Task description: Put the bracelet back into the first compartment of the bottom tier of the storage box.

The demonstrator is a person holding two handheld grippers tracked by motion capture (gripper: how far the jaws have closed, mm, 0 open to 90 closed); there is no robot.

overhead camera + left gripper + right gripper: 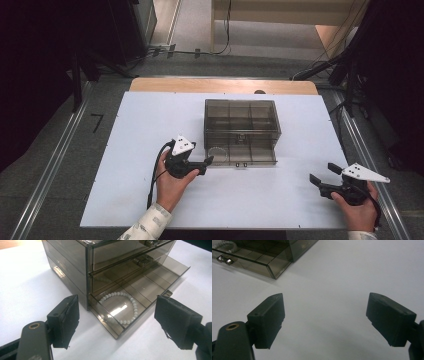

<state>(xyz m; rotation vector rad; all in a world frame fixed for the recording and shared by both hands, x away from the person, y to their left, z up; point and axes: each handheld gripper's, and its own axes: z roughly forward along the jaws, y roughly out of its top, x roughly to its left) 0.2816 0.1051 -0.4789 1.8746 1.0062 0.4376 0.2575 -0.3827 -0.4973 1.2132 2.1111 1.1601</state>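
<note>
Hovering just beside the front left corner of the smoky translucent plastic drawer box [242, 131], your left gripper [208, 161] stands with its jaws wide apart and nothing between the pads. The string of white beads, a small bracelet [121, 309], lies loose in a ring in the end compartment of the pulled-out bottom drawer [150, 280], the one nearest that gripper, so it looks to me as though the bracelet's placement is done and the open jaws simply mark a let-go. From the left gripper view you can see the beads resting flat on the drawer floor, touching the front and side walls, with the dividers keeping them from sliding toward the other cells.

Your right gripper [320, 174] rests well apart from the box, low over the white tabletop [130, 165] at the right edge, jaws also spread wide and empty. Parked there, it stays out of the drawer's path yet faces the small metal knobs [225, 260] on the drawer front, which puts it in a handy spot if you mean to push the drawer shut.

The upper drawers sit closed, so only the bottom one needs attention. Mind that the drawer sticks out far; a nudge at one corner could skew it or shift the whole box.
</note>
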